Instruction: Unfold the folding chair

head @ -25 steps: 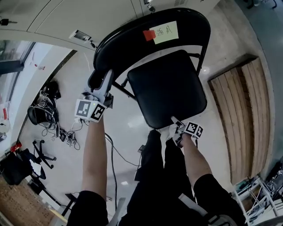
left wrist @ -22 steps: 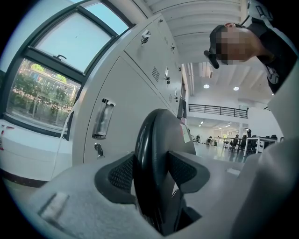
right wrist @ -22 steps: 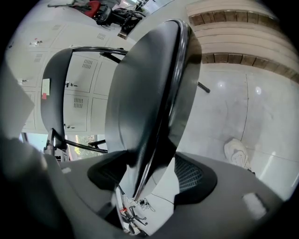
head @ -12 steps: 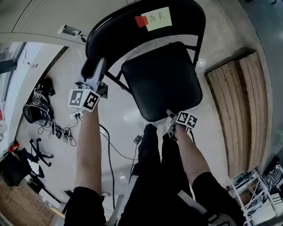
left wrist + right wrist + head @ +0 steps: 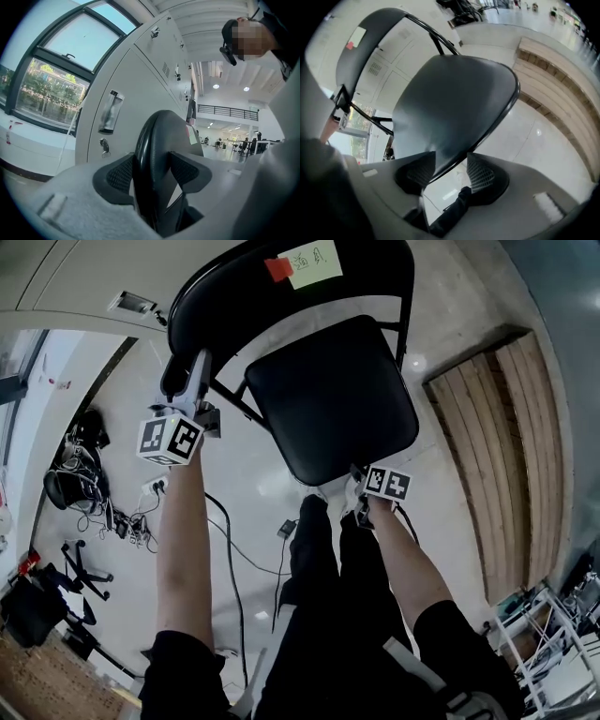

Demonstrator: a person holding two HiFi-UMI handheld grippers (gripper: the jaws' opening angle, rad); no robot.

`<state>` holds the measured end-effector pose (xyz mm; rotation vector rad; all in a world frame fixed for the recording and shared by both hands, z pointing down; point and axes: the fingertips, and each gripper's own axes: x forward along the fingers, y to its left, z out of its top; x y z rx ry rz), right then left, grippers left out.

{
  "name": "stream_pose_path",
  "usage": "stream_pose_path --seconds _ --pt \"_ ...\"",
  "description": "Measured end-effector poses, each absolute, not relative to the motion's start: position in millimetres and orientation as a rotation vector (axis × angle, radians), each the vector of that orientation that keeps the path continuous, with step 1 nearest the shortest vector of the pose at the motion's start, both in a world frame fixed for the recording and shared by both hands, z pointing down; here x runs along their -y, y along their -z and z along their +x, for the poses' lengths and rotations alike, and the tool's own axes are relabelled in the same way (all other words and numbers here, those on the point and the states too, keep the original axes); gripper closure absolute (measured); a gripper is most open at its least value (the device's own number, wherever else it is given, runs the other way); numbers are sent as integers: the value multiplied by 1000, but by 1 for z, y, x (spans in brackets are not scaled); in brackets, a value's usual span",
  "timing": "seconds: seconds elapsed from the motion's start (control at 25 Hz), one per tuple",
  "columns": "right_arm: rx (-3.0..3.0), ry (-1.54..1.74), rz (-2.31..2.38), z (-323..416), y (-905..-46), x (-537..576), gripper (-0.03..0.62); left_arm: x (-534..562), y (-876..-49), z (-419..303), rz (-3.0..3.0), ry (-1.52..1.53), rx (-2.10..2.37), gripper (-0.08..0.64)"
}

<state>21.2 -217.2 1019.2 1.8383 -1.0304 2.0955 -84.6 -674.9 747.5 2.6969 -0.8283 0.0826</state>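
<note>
A black folding chair stands opened out on the floor, with its seat (image 5: 328, 395) level and its backrest (image 5: 281, 296) carrying a yellow note (image 5: 312, 261) and a red tag. My left gripper (image 5: 178, 381) is at the backrest's left edge. In the left gripper view the backrest (image 5: 154, 140) fills the gap and both pads lie against it while the jaws (image 5: 152, 173) are opening. My right gripper (image 5: 354, 486) points steeply down at the seat's front edge. The seat rim (image 5: 450, 103) lies between its closing jaws (image 5: 447, 171), with a gap beside the right pad (image 5: 480, 174).
Wooden boards (image 5: 506, 427) lie on the floor to the right of the chair. Cables and black gear (image 5: 84, 474) are spread at the left, and a cable (image 5: 230, 559) runs beside the person's legs (image 5: 319, 559). Grey lockers (image 5: 136, 93) stand behind the backrest.
The chair and both grippers sit a little higher in the head view. The left gripper stays at the backrest edge and the right at the seat's front edge, its marker cube slightly turned.
</note>
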Motion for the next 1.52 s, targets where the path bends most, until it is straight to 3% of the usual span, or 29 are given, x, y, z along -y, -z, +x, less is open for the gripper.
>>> stream_pose_path --seconds 0.24,0.56,0.72,0.84,1.04,1.52 --pt "1340 -1746 1982 56 -955 265 499 657 -730 -98 2674 -165 976 295" --pt "1691 -1249 2045 92 -819 327 586 584 -670 -110 2617 -148 1012 317" --pt "1861 -1038 2043 110 -745 341 586 542 -634 -119 2623 -132 1049 370" --pt "1964 -907 2048 116 -691 343 586 509 -601 -121 2660 -117 1070 466" --pt "2092 -770 2085 122 -607 332 586 458 -548 -129 2646 -49 1129 560" --pt "2360 -511 1972 119 -494 285 586 352 -465 -163 2586 111 1258 560"
